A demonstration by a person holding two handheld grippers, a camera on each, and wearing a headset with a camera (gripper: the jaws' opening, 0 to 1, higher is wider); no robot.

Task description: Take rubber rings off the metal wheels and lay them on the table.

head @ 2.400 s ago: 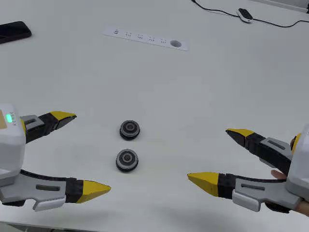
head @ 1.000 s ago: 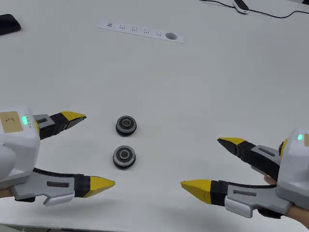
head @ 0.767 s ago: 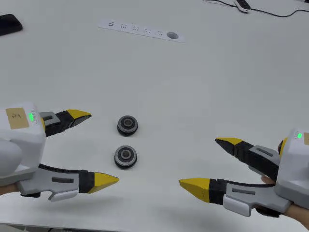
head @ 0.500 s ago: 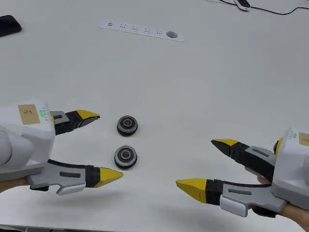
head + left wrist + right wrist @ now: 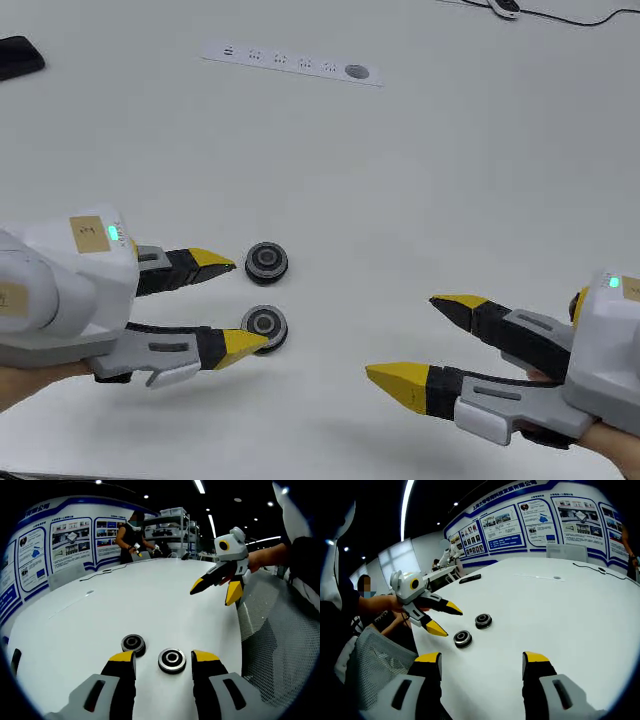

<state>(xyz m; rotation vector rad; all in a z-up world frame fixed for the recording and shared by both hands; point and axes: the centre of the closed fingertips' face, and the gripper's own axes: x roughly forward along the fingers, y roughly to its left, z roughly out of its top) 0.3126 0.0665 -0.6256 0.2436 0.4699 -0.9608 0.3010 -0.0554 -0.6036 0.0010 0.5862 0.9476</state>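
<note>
Left gripper [image 5: 247,302] advanced to near wheel [image 5: 265,322].

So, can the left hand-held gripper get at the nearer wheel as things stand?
Probably yes: the left hand-held gripper is open, and the nearer wheel lies just ahead of its tips with nothing in the way.

wide glossy white table [image 5: 420,190]. white wall [image 5: 427,542] behind, lined with blue-bordered poster panels [image 5: 502,527]. dark ceiling [image 5: 165,492], long strip lights [image 5: 199,486] and small round spots [image 5: 270,503]. metal shelving [image 5: 175,524] at far end. grey mesh chair back [image 5: 272,635] beside table edge.
</note>
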